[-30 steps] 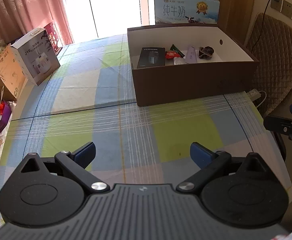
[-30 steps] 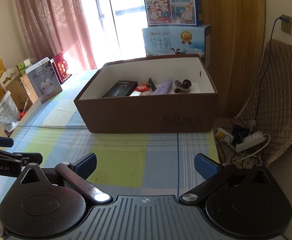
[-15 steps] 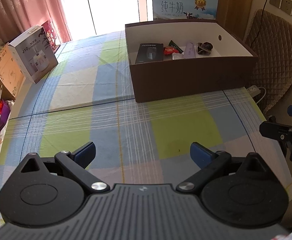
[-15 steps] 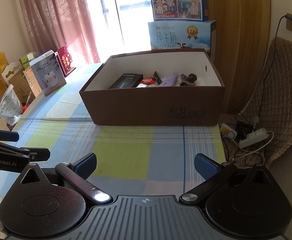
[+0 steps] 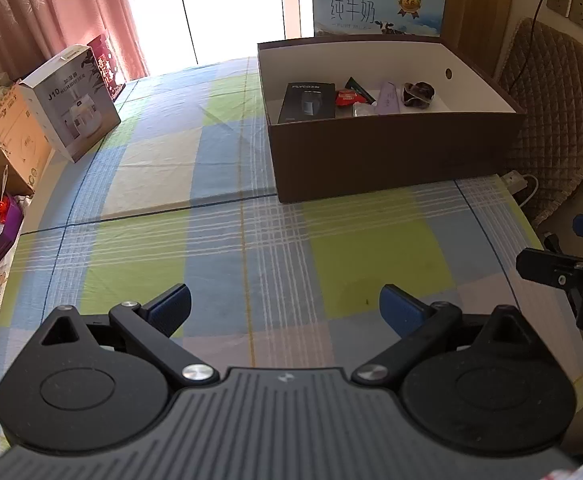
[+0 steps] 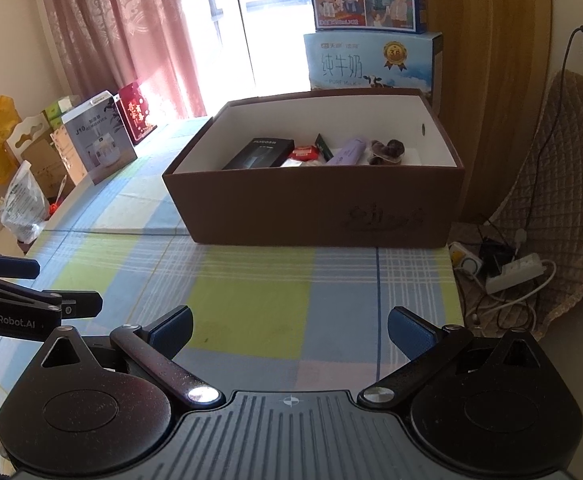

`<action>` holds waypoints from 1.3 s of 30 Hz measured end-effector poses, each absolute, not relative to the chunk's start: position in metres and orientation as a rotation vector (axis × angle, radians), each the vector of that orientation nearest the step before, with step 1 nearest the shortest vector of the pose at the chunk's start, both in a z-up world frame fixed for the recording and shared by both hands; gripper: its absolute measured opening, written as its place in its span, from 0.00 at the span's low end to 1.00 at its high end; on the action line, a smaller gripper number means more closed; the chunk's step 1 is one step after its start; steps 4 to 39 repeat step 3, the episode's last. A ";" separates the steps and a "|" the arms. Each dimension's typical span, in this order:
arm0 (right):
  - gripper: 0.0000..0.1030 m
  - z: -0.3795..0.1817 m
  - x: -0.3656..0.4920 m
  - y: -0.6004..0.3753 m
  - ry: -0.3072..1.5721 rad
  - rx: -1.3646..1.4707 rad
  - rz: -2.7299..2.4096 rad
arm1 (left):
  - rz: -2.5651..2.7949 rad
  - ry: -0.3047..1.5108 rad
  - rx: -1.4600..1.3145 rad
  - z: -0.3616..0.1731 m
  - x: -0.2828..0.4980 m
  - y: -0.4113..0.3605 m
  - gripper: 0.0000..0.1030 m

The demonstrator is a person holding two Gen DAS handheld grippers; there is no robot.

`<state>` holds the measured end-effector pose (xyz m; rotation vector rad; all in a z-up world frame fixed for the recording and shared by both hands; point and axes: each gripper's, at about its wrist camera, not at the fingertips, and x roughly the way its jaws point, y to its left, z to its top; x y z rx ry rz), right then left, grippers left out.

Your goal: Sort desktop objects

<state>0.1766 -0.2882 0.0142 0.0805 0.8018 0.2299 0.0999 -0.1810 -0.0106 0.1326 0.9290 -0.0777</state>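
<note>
Drawn back from the brown box (image 5: 391, 156) since a second ago, both views now showing more checked cloth in front of it; box contents unchanged.

Inside the box, along its far wall: a black carton (image 5: 307, 102) nearest the left wall, then a red packet (image 5: 347, 98), a lilac tube (image 5: 388, 98) and a dark wrapped lump (image 5: 418, 92) toward the right. All lying flat, close together, well below the rim. No loose item visible on the tablecloth (image 5: 219, 240) between the box and the near edge.

Judged as the close of the sorting, or a pause between items: nothing held, nothing left out in view. Next move, if any, calls for finding a further object outside these views; otherwise simply resting.

Left gripper (image 5: 285, 306) spread wide and empty, hanging above the near edge of the table. Right gripper (image 6: 289, 326) likewise spread wide and empty, near the right-hand near corner.

Plenty of clear cloth in the middle for travel. Tighter at the margins: white carton (image 5: 73, 104) and other boxes lining the left edge, the right edge dropping to a power strip (image 6: 513, 272) and cables, a quilted chair (image 5: 551, 112) just beyond the box. Grippers close to each other at the near edge, so care against a knock there.
</note>
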 end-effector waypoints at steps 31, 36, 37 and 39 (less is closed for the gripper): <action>0.98 0.013 0.179 -0.287 0.804 0.080 0.234 | -0.076 0.926 0.132 -0.010 0.101 -0.180 0.96; 0.98 0.013 0.179 -0.287 0.804 0.080 0.234 | -0.076 0.926 0.132 -0.010 0.101 -0.180 0.96; 0.98 0.013 0.179 -0.287 0.804 0.080 0.234 | -0.076 0.926 0.132 -0.010 0.101 -0.180 0.96; 0.98 0.013 0.179 -0.287 0.804 0.080 0.234 | -0.076 0.926 0.132 -0.010 0.101 -0.180 0.96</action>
